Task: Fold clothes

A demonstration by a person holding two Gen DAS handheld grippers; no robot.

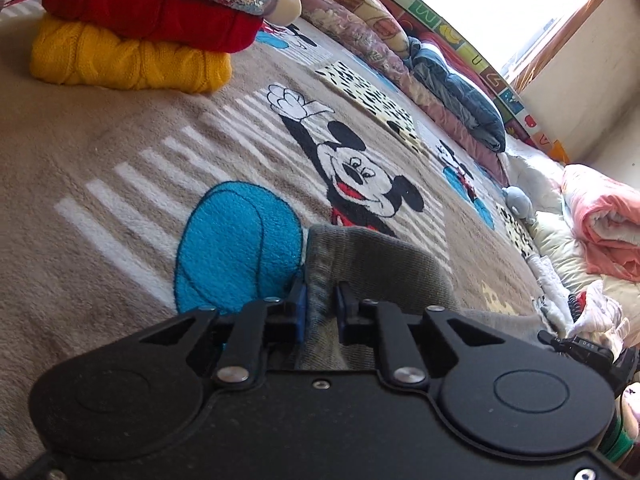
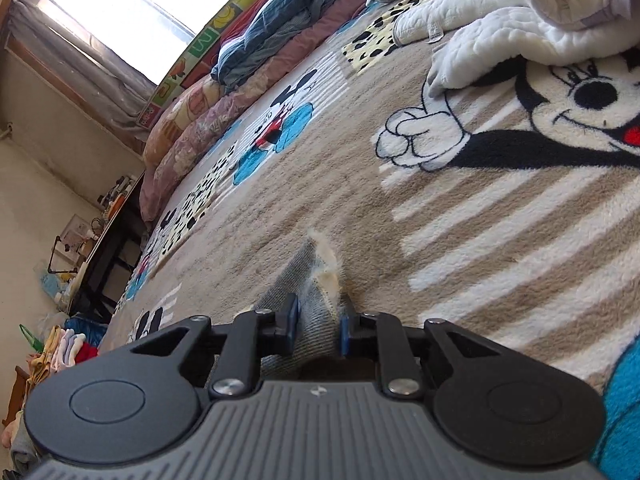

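A grey-green garment [image 1: 372, 264] lies on the Mickey Mouse blanket [image 1: 120, 152] and bunches up between the jaws of my left gripper [image 1: 321, 304], which is shut on its ribbed edge. In the right wrist view my right gripper [image 2: 319, 318] is shut on a grey denim-like edge with a frayed pale hem [image 2: 320, 280], held low over the blanket [image 2: 480, 220]. Whether both grippers hold the same garment cannot be told.
A stack of folded sweaters, yellow [image 1: 128, 60] under red [image 1: 152, 16], stands at the back left. Pillows and a dark blue quilt [image 1: 456, 92] line the far edge. White clothes [image 2: 500, 32] and a pink blanket [image 1: 600, 220] lie to the right.
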